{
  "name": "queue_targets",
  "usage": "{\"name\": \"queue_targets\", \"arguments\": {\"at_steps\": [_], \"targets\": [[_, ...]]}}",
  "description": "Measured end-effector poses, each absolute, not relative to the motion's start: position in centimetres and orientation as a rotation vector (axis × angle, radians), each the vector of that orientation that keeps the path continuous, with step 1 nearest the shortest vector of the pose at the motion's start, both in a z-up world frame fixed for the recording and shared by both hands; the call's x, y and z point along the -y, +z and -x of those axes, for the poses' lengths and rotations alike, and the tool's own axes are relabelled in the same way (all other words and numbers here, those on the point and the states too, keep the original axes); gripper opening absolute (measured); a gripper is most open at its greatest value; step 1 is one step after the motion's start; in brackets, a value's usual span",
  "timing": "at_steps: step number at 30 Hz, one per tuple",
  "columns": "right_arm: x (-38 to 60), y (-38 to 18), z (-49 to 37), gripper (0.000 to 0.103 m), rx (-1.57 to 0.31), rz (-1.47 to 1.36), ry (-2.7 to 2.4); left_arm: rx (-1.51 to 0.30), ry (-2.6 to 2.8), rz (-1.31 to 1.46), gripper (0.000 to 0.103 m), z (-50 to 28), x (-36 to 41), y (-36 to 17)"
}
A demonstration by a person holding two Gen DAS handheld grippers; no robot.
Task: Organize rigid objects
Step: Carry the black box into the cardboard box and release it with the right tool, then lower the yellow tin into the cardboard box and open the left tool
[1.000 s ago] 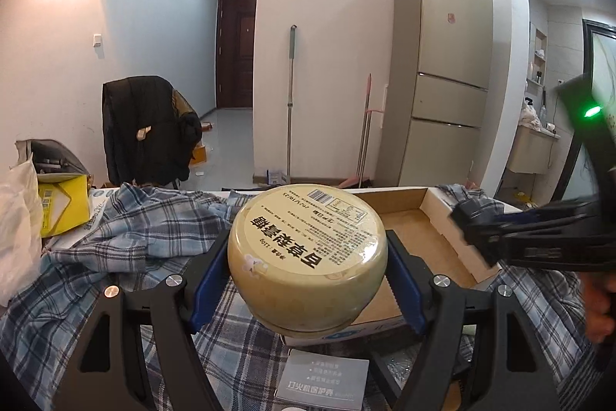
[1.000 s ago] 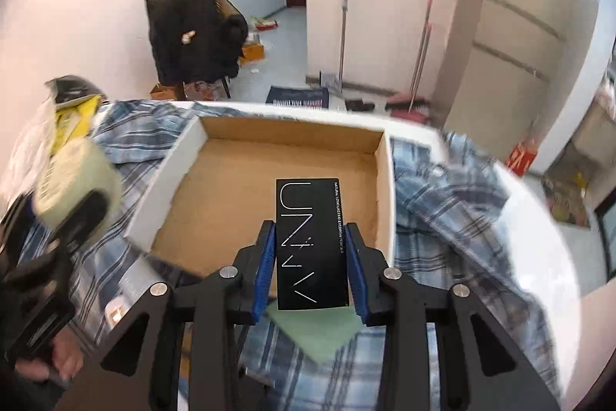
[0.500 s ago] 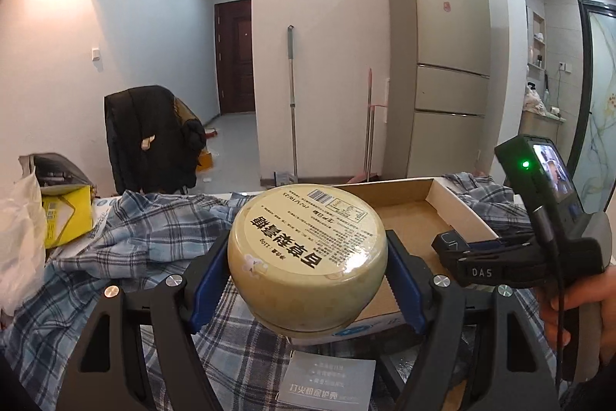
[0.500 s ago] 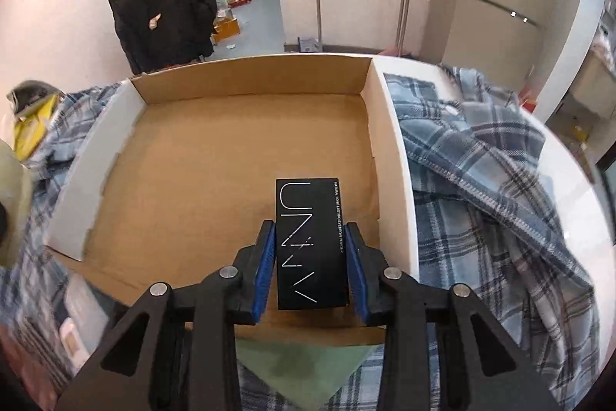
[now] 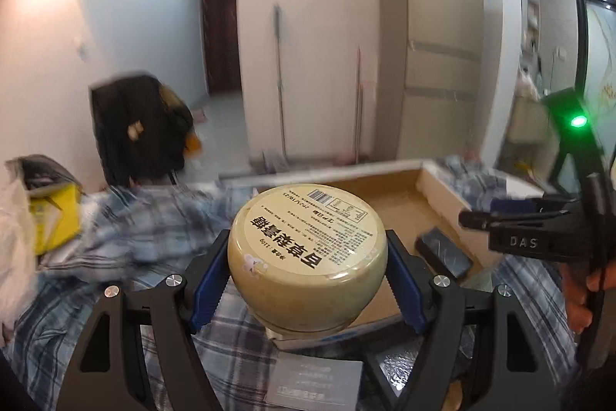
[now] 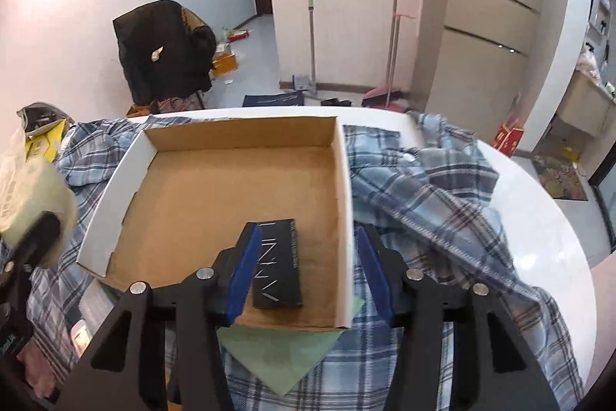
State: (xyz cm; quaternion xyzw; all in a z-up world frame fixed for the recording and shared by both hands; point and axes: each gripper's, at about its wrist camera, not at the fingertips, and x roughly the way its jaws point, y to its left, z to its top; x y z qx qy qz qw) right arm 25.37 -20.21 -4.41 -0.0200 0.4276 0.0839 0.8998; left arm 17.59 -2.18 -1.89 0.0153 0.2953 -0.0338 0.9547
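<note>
Now the black box (image 6: 278, 262) lies flat in the cardboard tray (image 6: 131, 156); the right gripper (image 6: 308, 270) has just spread and let it go. Left gripper (image 5: 308, 282) pinches the round jar (image 5: 307, 251) beside the tray; tipped, it might slip out.

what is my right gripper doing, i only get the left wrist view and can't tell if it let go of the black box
observer: The right gripper is open. Its jaws have just been opening, and the black box lies flat between them, not clamped.
operator: where in the cardboard box did it land
observer: At the near end of the cardboard box, close to its right-hand wall, long side running away from the camera.
operator: anything else in there
observer: No, the rest of its floor is bare cardboard.
</note>
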Motion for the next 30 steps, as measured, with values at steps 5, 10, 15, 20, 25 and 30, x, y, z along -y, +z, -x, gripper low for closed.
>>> {"name": "queue_targets", "arguments": {"at_steps": [5,10,15,20,25,30], "targets": [[20.4,-4.9,-25.8,0.051,-0.903,0.026,0.183,-0.697,-0.069,-0.104,0.077,-20.4,3.4,-3.1],[20.5,-5.0,-25.8,0.051,-0.902,0.021,0.186,-0.751,-0.097,-0.069,0.077,-21.2,3.8,-4.0],[20.8,-5.3,-26.1,0.051,-0.913,0.004,0.182,-0.761,-0.095,-0.076,0.077,-21.5,4.0,-4.7],[21.7,-5.3,-26.4,0.051,-0.914,-0.034,0.161,-0.801,-0.098,-0.084,0.077,-22.1,4.4,-5.9],[21.9,-5.3,-26.4,0.051,-0.925,-0.053,0.176,-0.888,-0.148,-0.068,0.077,-23.1,4.8,-7.7],[22.0,-5.2,-26.4,0.052,-0.928,-0.072,0.180,-0.889,-0.124,-0.103,0.078,-23.0,5.0,-8.4]]}}
